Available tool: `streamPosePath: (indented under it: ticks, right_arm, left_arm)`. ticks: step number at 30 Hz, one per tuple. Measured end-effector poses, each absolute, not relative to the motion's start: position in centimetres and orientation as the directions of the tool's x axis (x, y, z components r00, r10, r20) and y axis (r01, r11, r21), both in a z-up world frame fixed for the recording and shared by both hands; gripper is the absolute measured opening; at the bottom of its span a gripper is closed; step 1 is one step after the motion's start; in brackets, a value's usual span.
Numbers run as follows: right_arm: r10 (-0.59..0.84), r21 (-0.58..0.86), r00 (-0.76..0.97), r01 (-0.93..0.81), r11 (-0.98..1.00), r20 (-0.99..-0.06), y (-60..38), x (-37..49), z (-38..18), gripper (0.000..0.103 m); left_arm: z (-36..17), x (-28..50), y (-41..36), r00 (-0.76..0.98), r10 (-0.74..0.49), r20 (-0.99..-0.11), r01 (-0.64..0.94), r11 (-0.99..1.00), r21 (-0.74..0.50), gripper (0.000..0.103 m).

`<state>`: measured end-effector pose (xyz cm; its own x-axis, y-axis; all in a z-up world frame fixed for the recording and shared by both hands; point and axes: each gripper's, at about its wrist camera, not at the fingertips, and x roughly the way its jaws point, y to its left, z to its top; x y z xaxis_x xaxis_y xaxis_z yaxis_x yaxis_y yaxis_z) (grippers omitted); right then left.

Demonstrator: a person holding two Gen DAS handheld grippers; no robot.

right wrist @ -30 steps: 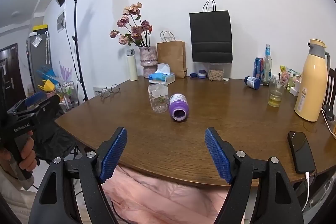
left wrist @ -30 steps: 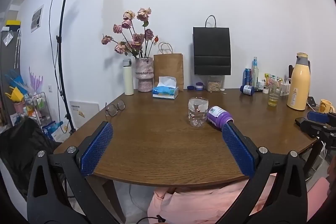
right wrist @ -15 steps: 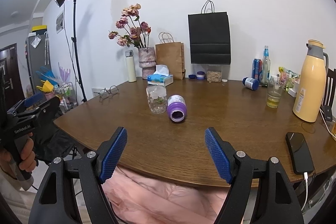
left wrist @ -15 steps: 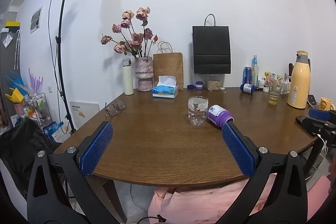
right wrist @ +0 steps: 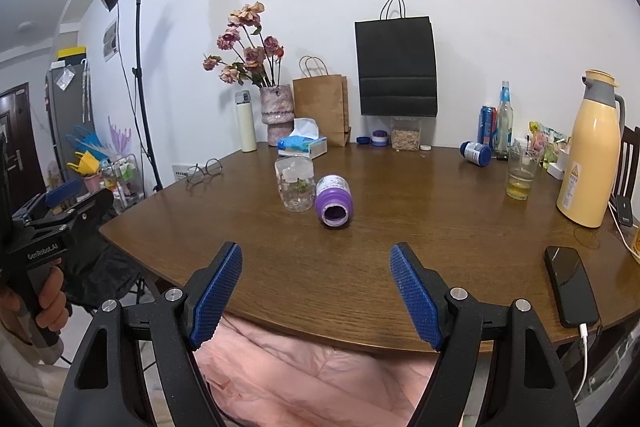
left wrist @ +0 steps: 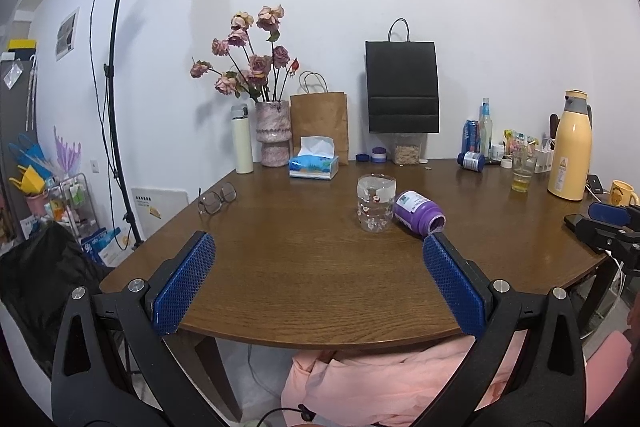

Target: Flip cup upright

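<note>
**Reach for the cup not yet begun**

The purple cup (right wrist: 334, 202) lies on its side mid-table (right wrist: 400, 247), touching or just beside a clear glass (right wrist: 295, 183). Both grippers, left gripper (left wrist: 316, 281) and right gripper (right wrist: 316, 293), are spread wide and empty, hovering at the near edge. Next, I judge, one must reach forward and grasp the cup's body.

Round brown wood table (left wrist: 304, 267). Mid-top: clear glass cup (left wrist: 375, 202), standing w/ closed end up; purple cup (left wrist: 418, 213) lying on its side just right of it, mouth toward near edge. Specs (left wrist: 217, 197) over at left. Along back by wall: white flask (left wrist: 242, 139), pink vase (left wrist: 274, 133) w/ roses, tissue box (left wrist: 314, 162), brown bag (left wrist: 319, 115). Right side: blue bottle (right wrist: 475, 153) tipped over, glass of yellow drink (right wrist: 520, 175), yellow thermos jug (right wrist: 591, 151), black phone (right wrist: 570, 285) at near edge, plugged in.
</note>
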<state>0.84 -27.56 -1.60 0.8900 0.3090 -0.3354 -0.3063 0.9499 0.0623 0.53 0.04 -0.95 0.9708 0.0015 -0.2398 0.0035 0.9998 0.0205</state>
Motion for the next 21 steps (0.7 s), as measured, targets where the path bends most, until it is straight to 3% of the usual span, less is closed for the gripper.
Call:
streamPosePath:
  ticks: [21]
  right_arm:
    - [0.296, 0.041, 0.898, -0.299, 0.953, -0.326, -27.4, 1.5, -1.6, 0.081]
  left_arm:
    - [-2.1, 1.6, -0.6, 0.962, 0.002, -0.274, 0.004, 1.0, 0.023, 0.103]
